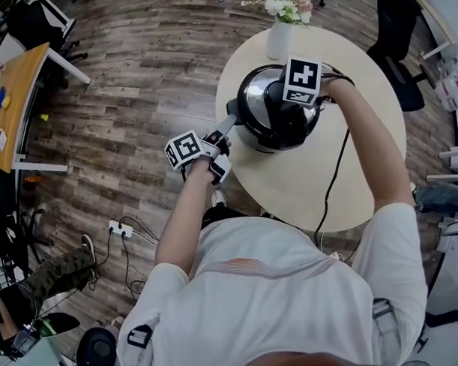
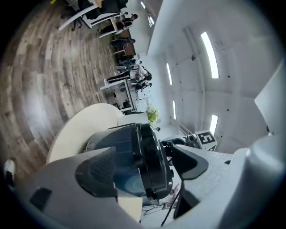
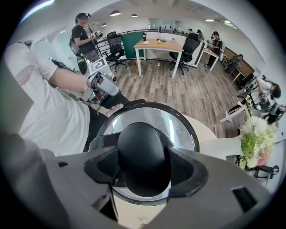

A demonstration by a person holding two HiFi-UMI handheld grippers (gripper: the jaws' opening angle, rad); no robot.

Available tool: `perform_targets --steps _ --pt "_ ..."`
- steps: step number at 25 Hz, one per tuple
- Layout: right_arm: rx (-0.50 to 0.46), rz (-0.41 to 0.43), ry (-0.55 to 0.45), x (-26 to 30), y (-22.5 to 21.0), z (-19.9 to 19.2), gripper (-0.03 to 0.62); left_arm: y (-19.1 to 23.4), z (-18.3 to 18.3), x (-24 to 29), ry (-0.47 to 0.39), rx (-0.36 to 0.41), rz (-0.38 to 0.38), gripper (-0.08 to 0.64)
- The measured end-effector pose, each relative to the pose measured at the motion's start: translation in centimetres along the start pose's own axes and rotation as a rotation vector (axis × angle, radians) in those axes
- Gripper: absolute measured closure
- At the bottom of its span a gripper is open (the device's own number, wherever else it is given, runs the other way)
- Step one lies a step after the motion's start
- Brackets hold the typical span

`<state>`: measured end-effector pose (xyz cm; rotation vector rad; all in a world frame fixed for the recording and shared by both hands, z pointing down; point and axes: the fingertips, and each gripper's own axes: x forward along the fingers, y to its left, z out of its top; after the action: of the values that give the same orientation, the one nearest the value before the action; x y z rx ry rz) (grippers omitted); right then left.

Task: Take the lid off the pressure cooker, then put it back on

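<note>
Surface: you're at a round cream table (image 1: 289,191), and only the cooker and a vase stand on it.
Room: it's an open office with a wood-plank floor (image 1: 135,69). A wooden desk (image 1: 16,88) sits off to your left and a black chair (image 1: 396,30) beyond the table on your right.
Count: one cooker, one lid, one vase, and two grippers, both yours.
Cooker: the cooker (image 1: 276,132) stands upright toward the table's left side.
Lid: the lid (image 3: 178,120) is seated on the cooker, shiny with a dark rim and a black knob (image 3: 143,156) at its centre.
Right gripper: your right gripper (image 3: 147,167) comes straight down on the lid. Its jaws are partly spread and both pads press on the knob.
Left gripper: your left gripper (image 2: 143,167) lies level, rolled on its side, at the cooker's left flank. Its jaws are wide apart and hold nothing. The cooker's wall and the lid's rim show between them, clear of the pads.
In the way: the vase (image 1: 279,38) of flowers stands just behind the cooker. A black cable (image 1: 334,182) trails from your right gripper across the table toward you.
Around: a power strip (image 1: 120,229) lies on the floor at your left. Another person (image 3: 82,33) stands behind you.
</note>
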<state>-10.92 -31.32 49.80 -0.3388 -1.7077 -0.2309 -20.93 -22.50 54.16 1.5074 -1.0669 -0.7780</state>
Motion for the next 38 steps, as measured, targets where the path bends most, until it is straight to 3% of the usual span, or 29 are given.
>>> perform_targets --steps 6,8,11,13,20,27,38 --pt "0.010 -0.001 0.020 0.2 0.0 0.0 0.270 0.9 -0.3 2.0 -0.007 -0.208 -0.103 0.209" --pt "0.013 -0.002 0.019 0.1 -0.1 0.0 0.270 1.0 -0.3 2.1 -0.010 -0.248 -0.118 0.316" --pt "0.017 -0.002 0.015 0.1 0.0 0.0 0.270 1.4 -0.4 2.1 -0.023 -0.301 -0.129 0.402" --pt "0.017 -0.002 0.018 0.2 0.0 -0.1 0.270 1.7 -0.6 2.2 -0.018 -0.302 -0.120 0.449" --pt "0.054 -0.004 0.016 0.1 0.0 -0.1 0.270 1.3 -0.6 2.2 0.015 -0.232 -0.112 0.500" --pt "0.100 -0.013 0.023 0.7 1.1 0.4 0.267 2.2 -1.1 0.9 0.006 -0.208 -0.129 0.500" --pt "0.561 -0.068 0.010 0.2 -0.9 -0.3 0.267 1.7 -0.8 1.7 -0.001 -0.211 -0.131 0.500"
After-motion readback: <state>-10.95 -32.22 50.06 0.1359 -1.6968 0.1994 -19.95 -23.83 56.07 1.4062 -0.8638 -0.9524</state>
